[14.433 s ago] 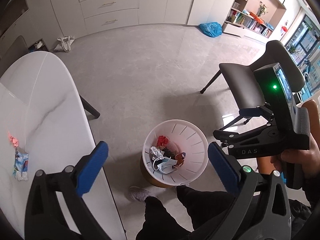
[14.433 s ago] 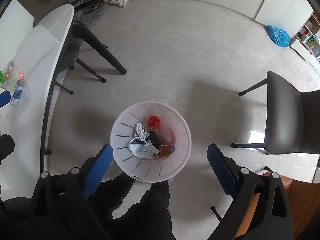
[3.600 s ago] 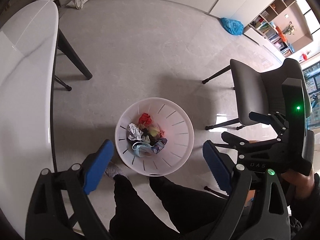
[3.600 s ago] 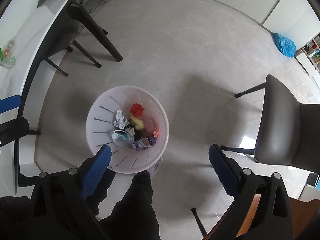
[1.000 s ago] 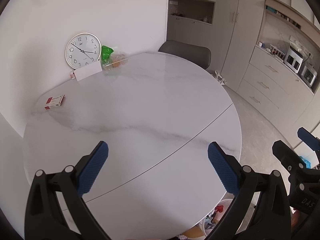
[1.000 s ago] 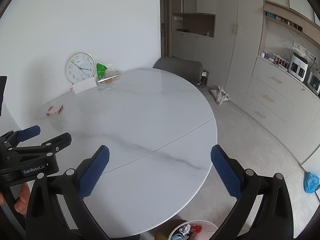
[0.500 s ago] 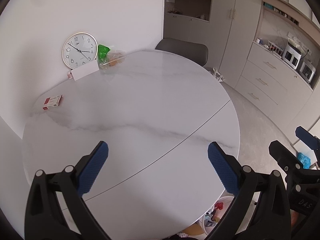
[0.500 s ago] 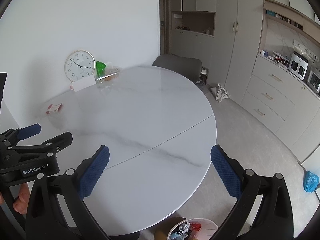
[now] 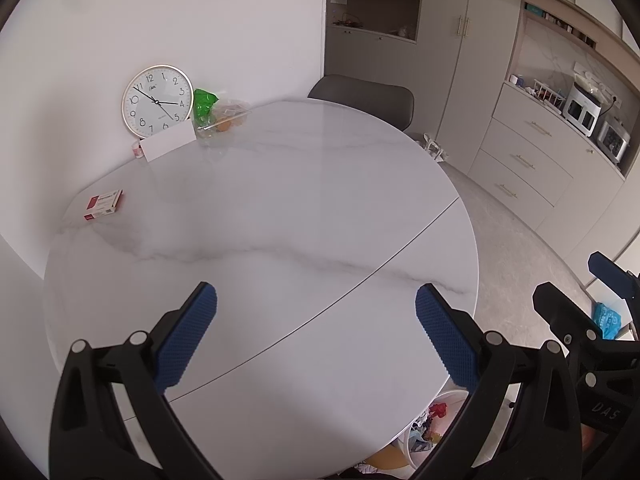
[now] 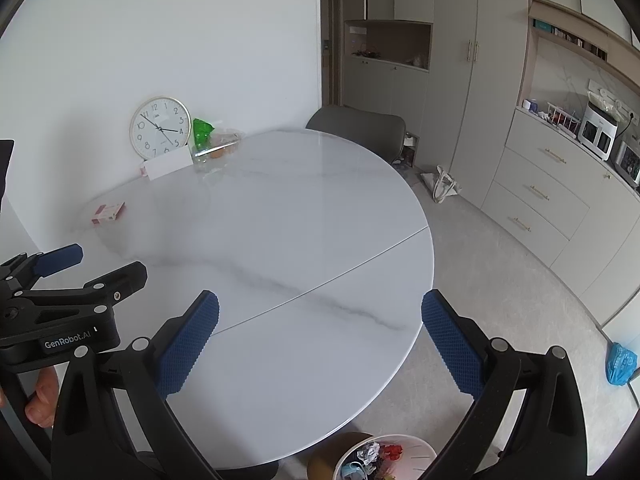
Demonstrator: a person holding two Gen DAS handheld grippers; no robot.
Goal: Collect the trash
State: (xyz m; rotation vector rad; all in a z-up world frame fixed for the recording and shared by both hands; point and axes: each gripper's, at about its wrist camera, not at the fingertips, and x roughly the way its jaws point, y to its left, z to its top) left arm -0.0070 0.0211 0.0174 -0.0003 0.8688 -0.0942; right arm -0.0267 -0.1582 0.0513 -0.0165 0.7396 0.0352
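Observation:
My left gripper (image 9: 316, 336) is open and empty above the near part of the white marble table (image 9: 280, 208). My right gripper (image 10: 320, 340) is open and empty over the table's (image 10: 288, 216) near right edge. The white trash bin (image 10: 384, 460) with crumpled wrappers and a blue mask inside stands on the floor under the table's near edge; part of it shows in the left wrist view (image 9: 432, 420). A small red and white box (image 9: 103, 204) lies at the table's far left, also in the right wrist view (image 10: 108, 212).
A round clock (image 9: 157, 101), a white card (image 9: 168, 142), a green bag (image 9: 205, 104) and a clear food bag (image 9: 228, 118) stand against the wall. A grey chair (image 9: 362, 98) is behind the table. Cabinets (image 10: 540, 192) line the right. A blue bag (image 10: 620, 362) lies on the floor.
Both grippers have swung up from over the trash bin to face the table top. In the last second they drifted slightly back; both stay open.

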